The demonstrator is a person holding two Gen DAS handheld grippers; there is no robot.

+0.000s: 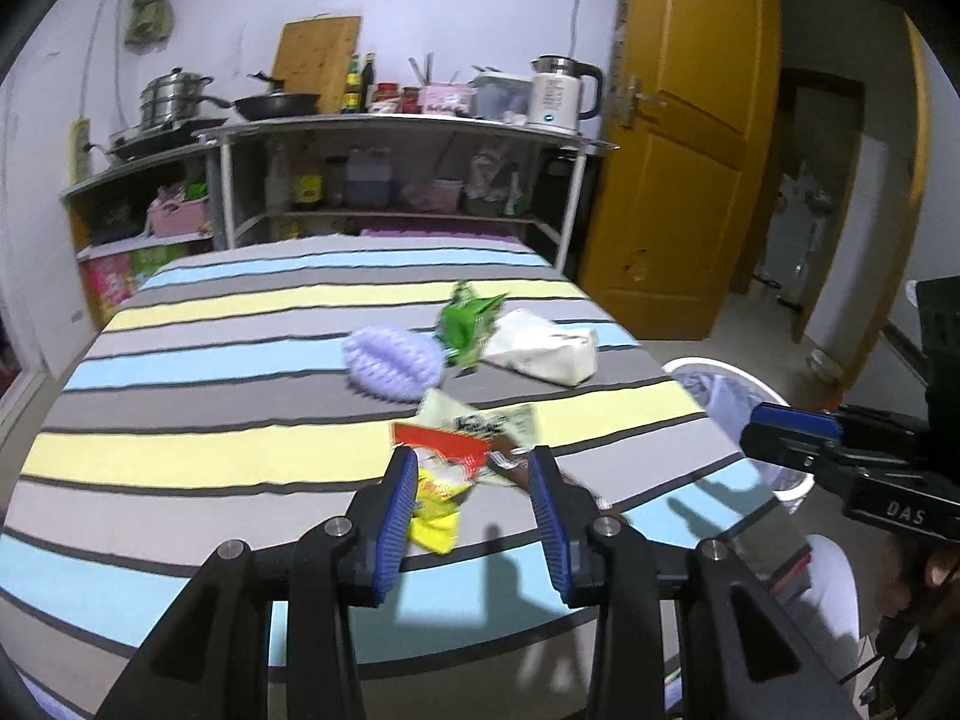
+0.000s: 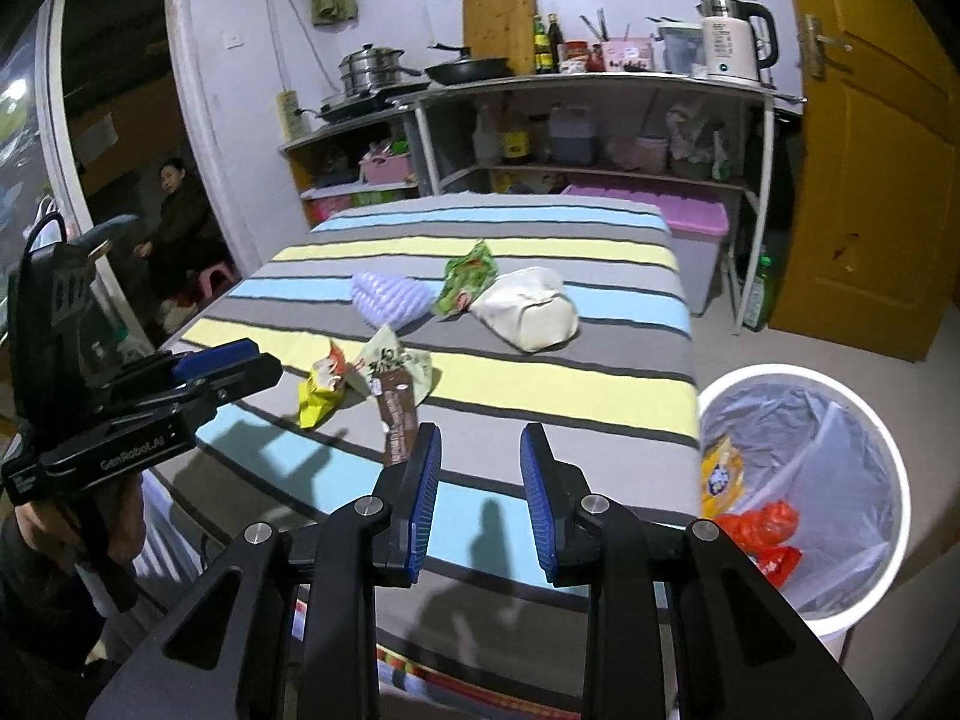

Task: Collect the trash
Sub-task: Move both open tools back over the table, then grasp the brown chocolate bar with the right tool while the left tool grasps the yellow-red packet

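Trash lies scattered on the striped bed ahead of both tongs; the lined bin, wrappers already inside, stands right of the right gripper, whose jaws are spread and empty. Ahead sit a white bundle, purple brush, and green wrapper. The left gripper, jaws wide, straddles the yellow-red packet, seemingly not yet pinching. Light, crinkly, slippery film: best pinched at a bunched fold.

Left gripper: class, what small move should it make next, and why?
Probably ease forward and close. The left gripper is open, its fingers either side of the yellow wrapper, which still lies on the table. The bin waits beside the table.
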